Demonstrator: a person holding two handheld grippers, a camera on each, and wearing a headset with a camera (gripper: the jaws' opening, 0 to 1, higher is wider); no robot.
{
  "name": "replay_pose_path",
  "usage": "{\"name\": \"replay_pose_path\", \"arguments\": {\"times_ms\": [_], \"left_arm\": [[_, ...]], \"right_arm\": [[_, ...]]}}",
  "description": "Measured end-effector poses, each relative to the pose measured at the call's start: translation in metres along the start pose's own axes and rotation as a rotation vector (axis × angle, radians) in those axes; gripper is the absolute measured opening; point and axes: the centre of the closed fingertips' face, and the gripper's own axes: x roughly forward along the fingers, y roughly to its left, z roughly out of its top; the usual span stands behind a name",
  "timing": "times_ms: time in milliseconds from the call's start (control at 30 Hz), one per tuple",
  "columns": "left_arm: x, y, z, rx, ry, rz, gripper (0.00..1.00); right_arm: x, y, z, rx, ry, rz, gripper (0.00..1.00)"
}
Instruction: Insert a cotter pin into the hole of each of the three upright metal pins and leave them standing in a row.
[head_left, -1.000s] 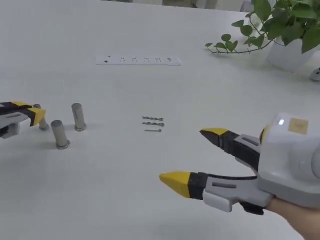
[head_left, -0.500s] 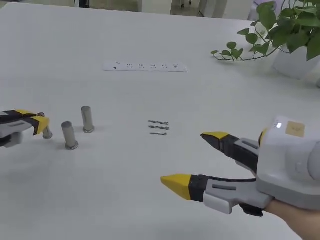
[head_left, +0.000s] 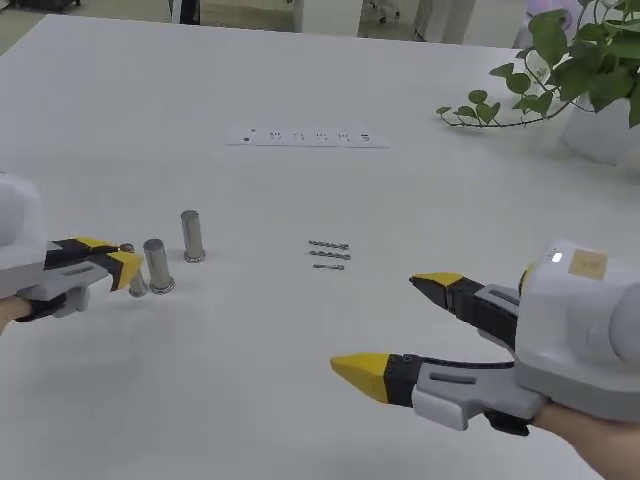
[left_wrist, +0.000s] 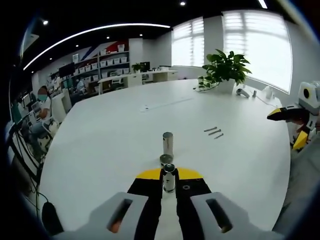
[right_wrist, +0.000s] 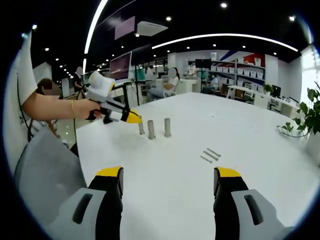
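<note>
Left tongs (head_left: 125, 268) are sitting well to the left of the cotter pins (head_left: 328, 255), low over the white counter (head_left: 250, 410). In the left gripper view the jaws are pressing in on both sides of the end pin (left_wrist: 169, 178), pinching it just below its top. This pin is standing upright on the counter and is the one farthest left of the cotter pins. The middle pin (head_left: 156, 266) is standing just beside it, on the side toward the cotter pins. The third pin (head_left: 192, 236) is standing upright a little closer again to the cotter pins and slightly farther back. The three pins are forming a short slanted row, none touching another. Whether any pin hole is carrying a cotter pin cannot be told at this size. The cotter pins are lying loose and flat on the counter, side by side in a small group, apart from the metal pins. A white power strip (head_left: 305, 138) is lying well beyond the cotter pins. Right tongs (head_left: 395, 324) are hovering nearer than the cotter pins and to their right, jaws spread wide and gripping nothing. A potted plant (head_left: 585, 55) is standing far to the right of the cotter pins and beyond them.
</note>
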Motion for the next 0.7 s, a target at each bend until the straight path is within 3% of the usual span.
{"name": "replay_pose_path", "arguments": {"times_ms": [400,700], "left_arm": [[0.014,-0.037,-0.001,-0.008,0.007,-0.048,0.07],[0.025,-0.055,0.000,0.001,0.005,-0.073,0.07]], "right_arm": [[0.001,0.004,-0.003,0.006,0.004,0.008,0.74],[-0.001,0.002,-0.005,0.009,0.008,0.009,0.74]]}}
